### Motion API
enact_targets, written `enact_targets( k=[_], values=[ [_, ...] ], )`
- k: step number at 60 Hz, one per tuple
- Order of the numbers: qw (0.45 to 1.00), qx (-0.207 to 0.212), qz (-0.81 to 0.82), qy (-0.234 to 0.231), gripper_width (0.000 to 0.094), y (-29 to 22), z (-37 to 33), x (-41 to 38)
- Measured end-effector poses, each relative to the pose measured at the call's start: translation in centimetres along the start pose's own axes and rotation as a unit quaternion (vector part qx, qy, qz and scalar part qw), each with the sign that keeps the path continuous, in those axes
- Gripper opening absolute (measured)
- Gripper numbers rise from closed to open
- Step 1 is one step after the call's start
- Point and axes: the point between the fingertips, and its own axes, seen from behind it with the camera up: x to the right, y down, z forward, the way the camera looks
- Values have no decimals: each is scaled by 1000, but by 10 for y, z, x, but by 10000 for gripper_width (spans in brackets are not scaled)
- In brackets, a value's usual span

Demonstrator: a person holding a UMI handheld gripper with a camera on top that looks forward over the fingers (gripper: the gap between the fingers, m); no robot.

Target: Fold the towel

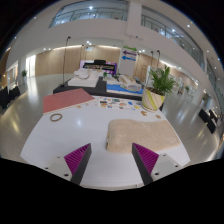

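Note:
A beige towel (142, 133) lies folded flat on the white table (90, 130), ahead of the right finger and a little to the right of the gap between the fingers. My gripper (112, 160) is open and empty, held above the table's near edge. Its two fingers with magenta pads (77, 158) stand wide apart, with bare white table between them. The right pad (147, 157) sits just short of the towel's near edge.
A reddish-pink mat (67, 99) lies on the table at the far left. A small dark ring (56, 117) lies left of centre. Small colourful items (122, 102) lie along the far edge. A potted plant (157, 88) stands beyond the table on the right.

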Motion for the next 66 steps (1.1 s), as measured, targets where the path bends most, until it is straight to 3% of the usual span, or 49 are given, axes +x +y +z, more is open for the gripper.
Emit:
enact_targets(
  k=[17, 27, 28, 37, 39, 52, 66],
  values=[
    [1000, -6, 8, 1, 854, 8, 121, 7],
    [999, -28, 15, -3, 828, 16, 155, 12],
    [999, -33, 16, -3, 786, 19, 156, 12],
    [998, -53, -1, 37, 77, 30, 163, 37],
    [998, -52, 1, 32, 43, 29, 164, 36],
    [998, -49, 46, -19, 22, -6, 142, 54],
    [995, -16, 96, -3, 28, -69, 116, 198]
  ],
)
